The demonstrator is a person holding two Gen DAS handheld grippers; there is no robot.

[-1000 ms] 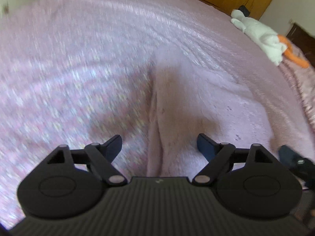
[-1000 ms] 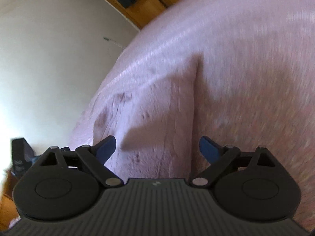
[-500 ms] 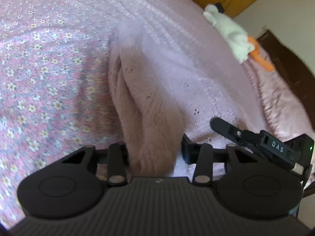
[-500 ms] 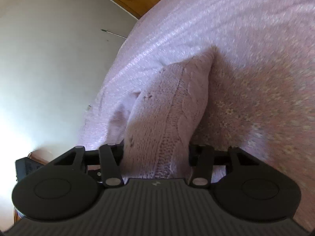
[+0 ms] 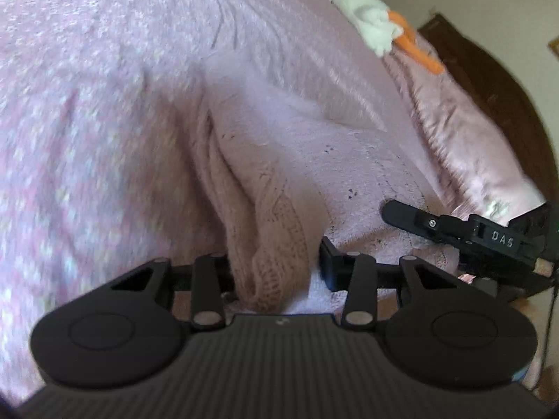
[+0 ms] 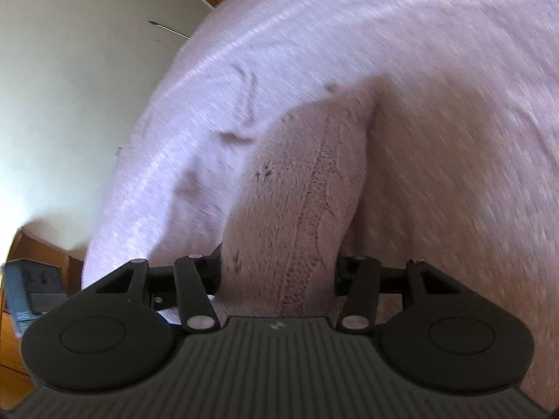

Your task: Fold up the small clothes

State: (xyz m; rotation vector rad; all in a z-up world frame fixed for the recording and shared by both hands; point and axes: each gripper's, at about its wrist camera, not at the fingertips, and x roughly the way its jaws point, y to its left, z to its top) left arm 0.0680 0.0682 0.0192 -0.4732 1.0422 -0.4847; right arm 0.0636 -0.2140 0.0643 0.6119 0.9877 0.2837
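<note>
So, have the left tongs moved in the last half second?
Yes: the left tongs, shut on the pink knit garment, have swung right; the white plush toy now sits further left and higher in their view.

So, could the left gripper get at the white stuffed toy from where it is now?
Probably not as things stand. The left gripper is shut on the pink knit garment, and the white stuffed toy lies far across the bedspread. The way there looks free, but it would have to let go first.
</note>
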